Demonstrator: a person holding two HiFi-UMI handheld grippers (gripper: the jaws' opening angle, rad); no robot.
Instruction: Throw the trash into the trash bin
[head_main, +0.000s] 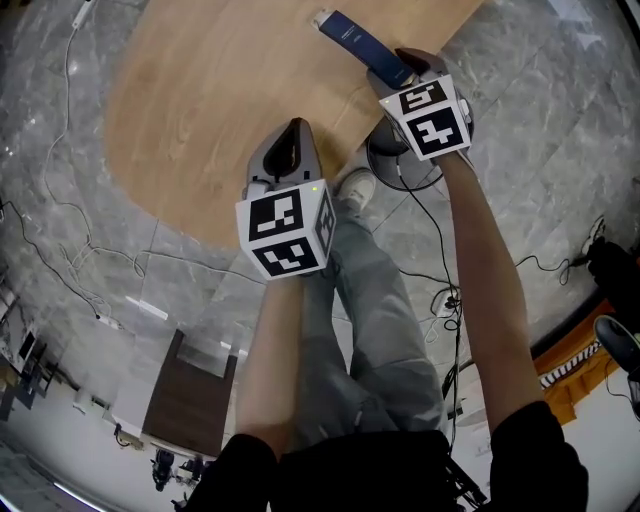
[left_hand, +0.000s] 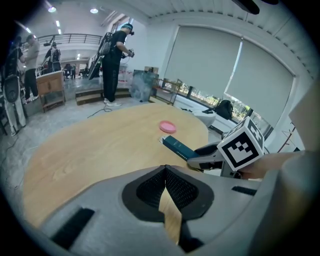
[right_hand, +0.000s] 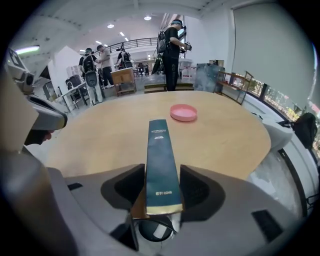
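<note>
Here, the right hand-held gripper (right_hand: 162, 186) is clamped on a long dark blue-green box (right_hand: 161, 155), its two pads pressing the box's narrow sides near the rear end. The box points away over the round wooden surface (head_main: 210, 100), with its far end aimed toward a pink dish (right_hand: 183, 112) that lies well apart from it, farther in. Whether the box touches the wood cannot be told.

Directly below the held end, a round black bin (right_hand: 152, 231) shows on the floor just off the surface's edge, with something pale inside. In the head view a dark cable (head_main: 425, 215) runs across the tiles beside it.

The left hand-held gripper (left_hand: 165, 170) has its pads together at the tips with nothing between them. It sits over the near edge of the surface, to the left of the right one and apart from it.

The person's legs and a pale shoe (head_main: 355, 186) stand between the two arms, close to the bin. Thin white cables (head_main: 70, 250) trail over the grey marble floor on the left. A dark brown panel (head_main: 190, 400) sits on the floor nearer the person. Beyond the surface, several people (right_hand: 172, 47) stand in the hall, and roller blinds (left_hand: 235, 70) cover the windows.
</note>
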